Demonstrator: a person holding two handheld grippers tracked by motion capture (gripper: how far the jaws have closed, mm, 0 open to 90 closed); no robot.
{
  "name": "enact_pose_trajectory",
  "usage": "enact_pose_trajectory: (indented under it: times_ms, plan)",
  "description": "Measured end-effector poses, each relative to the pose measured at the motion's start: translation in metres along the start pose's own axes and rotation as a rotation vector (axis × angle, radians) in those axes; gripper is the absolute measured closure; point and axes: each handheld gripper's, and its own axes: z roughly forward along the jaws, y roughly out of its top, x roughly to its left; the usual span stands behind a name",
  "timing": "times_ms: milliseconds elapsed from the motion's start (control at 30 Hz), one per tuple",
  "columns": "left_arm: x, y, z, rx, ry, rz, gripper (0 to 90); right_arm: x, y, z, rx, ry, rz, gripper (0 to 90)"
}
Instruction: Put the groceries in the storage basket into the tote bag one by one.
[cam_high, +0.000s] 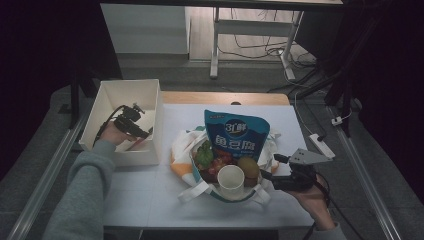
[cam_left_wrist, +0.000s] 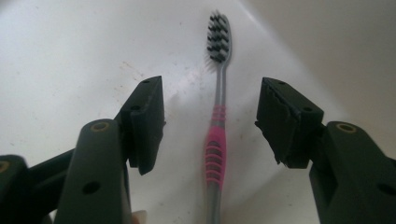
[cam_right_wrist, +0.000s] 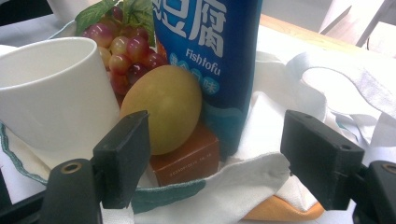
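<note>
A pink and grey toothbrush (cam_left_wrist: 216, 140) with black bristles lies flat on the floor of a white box (cam_high: 105, 107) at the table's left. My left gripper (cam_left_wrist: 210, 126) hangs open just above it, one jaw on each side of the handle, not touching. In the high view that left gripper (cam_high: 142, 132) is inside the box. A white tote bag (cam_high: 192, 190) at the table's middle holds a blue Fishtofu bag (cam_right_wrist: 210, 46), grapes (cam_right_wrist: 126, 46), a white cup (cam_right_wrist: 51, 88), a yellow fruit (cam_right_wrist: 163, 112) and a small orange box (cam_right_wrist: 187, 161). My right gripper (cam_right_wrist: 217, 149) stands open at the bag's right rim.
The white table (cam_high: 150, 200) has bare room in front of the tote bag (cam_right_wrist: 224, 191) and behind it. A power strip (cam_high: 321, 145) lies at the right edge. A desk frame and cables stand on the floor beyond the table.
</note>
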Motion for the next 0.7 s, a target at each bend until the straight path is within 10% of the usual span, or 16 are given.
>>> enact_pose_trajectory:
  times_ms: [700]
  plan:
    - [0.007,-0.004,0.014,0.072,-0.062,0.005,75.9,-0.001,-0.001,0.001,0.003,-0.006,0.000,24.0]
